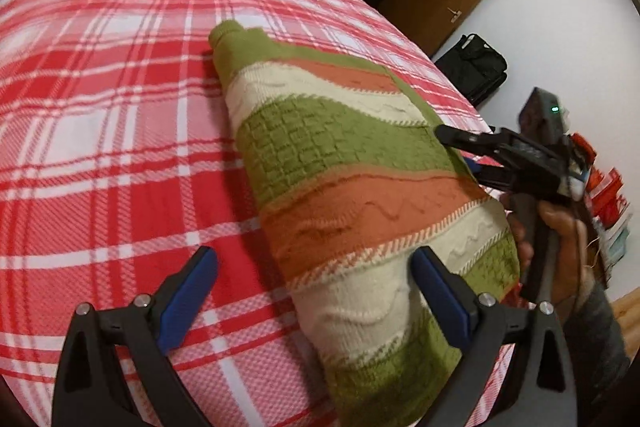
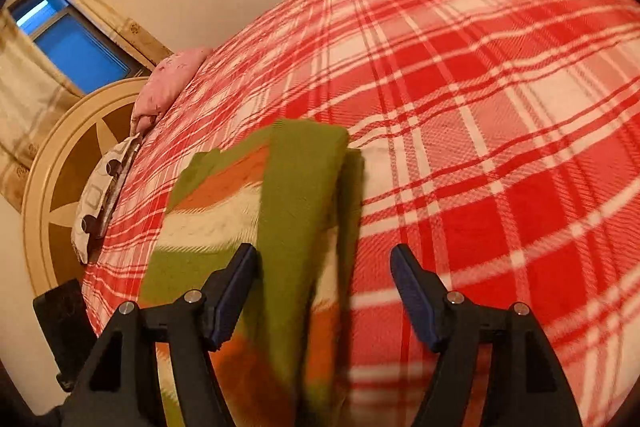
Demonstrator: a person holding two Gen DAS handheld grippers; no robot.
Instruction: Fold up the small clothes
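A striped knitted sweater (image 1: pixel 352 187) in green, orange and cream is laid partly folded on a red plaid blanket (image 1: pixel 100 147). From the left wrist camera, the left gripper (image 1: pixel 314 291) is seen with jaws spread wide, nothing clamped, the sweater passing between them. The right gripper (image 1: pixel 464 153), at three o'clock of the sweater, is observed with jaws apart, pressing on nothing. A black bag (image 1: pixel 474 67) is noted at two o'clock.
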